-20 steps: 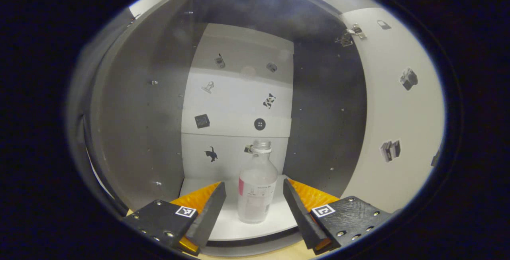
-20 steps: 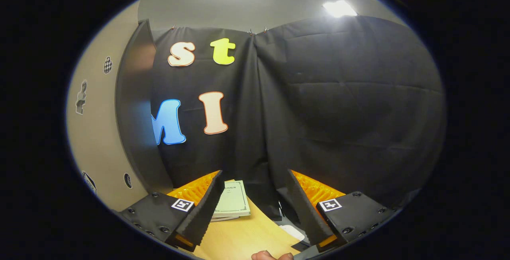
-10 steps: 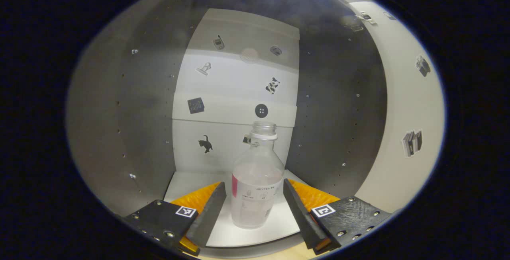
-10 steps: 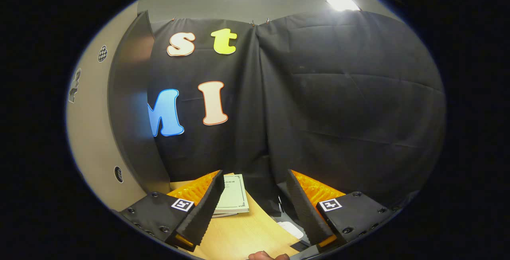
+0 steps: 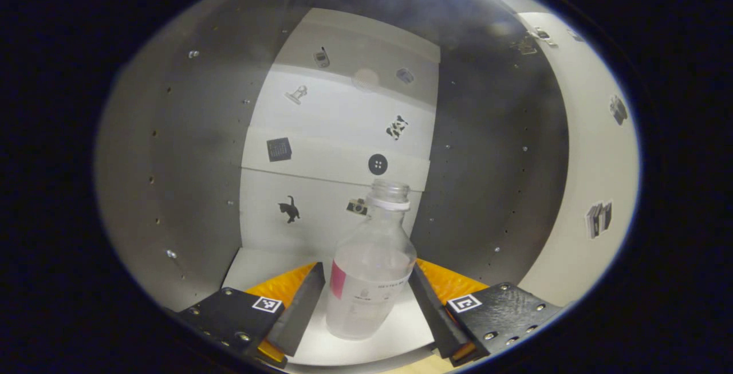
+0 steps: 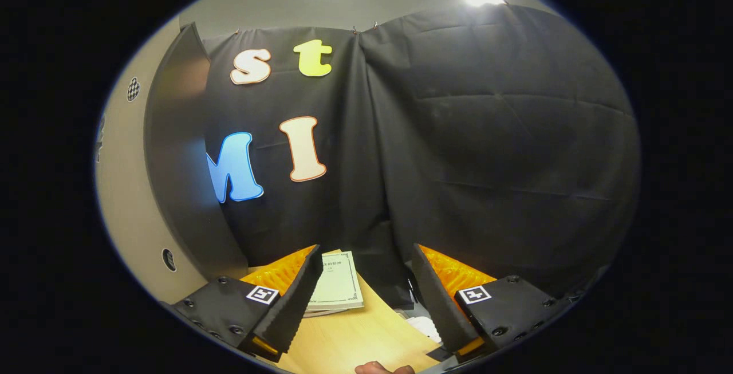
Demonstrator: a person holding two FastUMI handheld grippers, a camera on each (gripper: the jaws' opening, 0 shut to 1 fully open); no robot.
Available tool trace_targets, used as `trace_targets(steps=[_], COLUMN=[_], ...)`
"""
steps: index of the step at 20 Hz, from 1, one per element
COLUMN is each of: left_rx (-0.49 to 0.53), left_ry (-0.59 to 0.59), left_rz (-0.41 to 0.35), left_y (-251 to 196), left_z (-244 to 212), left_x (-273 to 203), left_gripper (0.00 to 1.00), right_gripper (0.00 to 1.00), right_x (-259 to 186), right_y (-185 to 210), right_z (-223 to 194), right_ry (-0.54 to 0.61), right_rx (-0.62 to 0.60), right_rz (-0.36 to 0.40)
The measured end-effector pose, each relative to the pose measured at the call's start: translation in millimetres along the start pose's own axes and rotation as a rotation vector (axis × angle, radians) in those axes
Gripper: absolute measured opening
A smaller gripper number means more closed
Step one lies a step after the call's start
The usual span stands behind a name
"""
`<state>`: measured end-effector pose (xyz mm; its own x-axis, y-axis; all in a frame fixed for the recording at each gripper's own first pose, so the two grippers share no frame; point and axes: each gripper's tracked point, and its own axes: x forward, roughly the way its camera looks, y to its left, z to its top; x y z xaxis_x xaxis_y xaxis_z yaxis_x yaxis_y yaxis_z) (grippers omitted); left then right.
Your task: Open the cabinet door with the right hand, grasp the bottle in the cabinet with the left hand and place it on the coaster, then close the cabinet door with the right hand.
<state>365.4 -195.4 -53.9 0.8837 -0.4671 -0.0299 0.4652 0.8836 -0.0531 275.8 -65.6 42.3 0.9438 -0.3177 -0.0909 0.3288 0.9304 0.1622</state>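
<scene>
Clear plastic bottle leans on the white cabinet floor between left gripper wide jaws, right finger touching; centre before squeezing. Right gripper jaws wide, empty

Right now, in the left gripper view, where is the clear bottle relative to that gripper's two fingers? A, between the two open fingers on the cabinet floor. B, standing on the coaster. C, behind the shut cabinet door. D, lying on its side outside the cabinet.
A: the clear bottle stands between the left gripper fingers, on the white cabinet floor.
</scene>
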Motion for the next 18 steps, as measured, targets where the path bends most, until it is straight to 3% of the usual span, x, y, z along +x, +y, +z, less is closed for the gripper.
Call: trace_targets(steps=[2, 9, 12, 18], left_rx=[0.016, 0.042, 0.052, 0.096], left_ry=[-0.019, -0.028, -0.022, -0.057], left_rz=[0.033, 0.035, 0.0, -0.045], left_y=[5.0, 2.2, -8.5, -17.5], left_z=[3.5, 2.2, 5.9, 31.5], left_x=[3.1, -1.6, -11.8, -44.2], left_gripper=[0.76, 0.71, 0.67, 0.69], right_gripper=[0.98, 0.98, 0.94, 0.97], right_x=[3.5, 14.6, 11.8, -6.5], right_y=[1.1, 4.9, 6.6, 8.0], right_z=[-0.3, -1.4, -1.7, -4.6], right_ry=[0.002, 0.006, 0.003, -0.01], right_rx=[-0.002, 0.003, 0.005, 0.022], right_rz=[0.008, 0.03, 0.037, 0.036])
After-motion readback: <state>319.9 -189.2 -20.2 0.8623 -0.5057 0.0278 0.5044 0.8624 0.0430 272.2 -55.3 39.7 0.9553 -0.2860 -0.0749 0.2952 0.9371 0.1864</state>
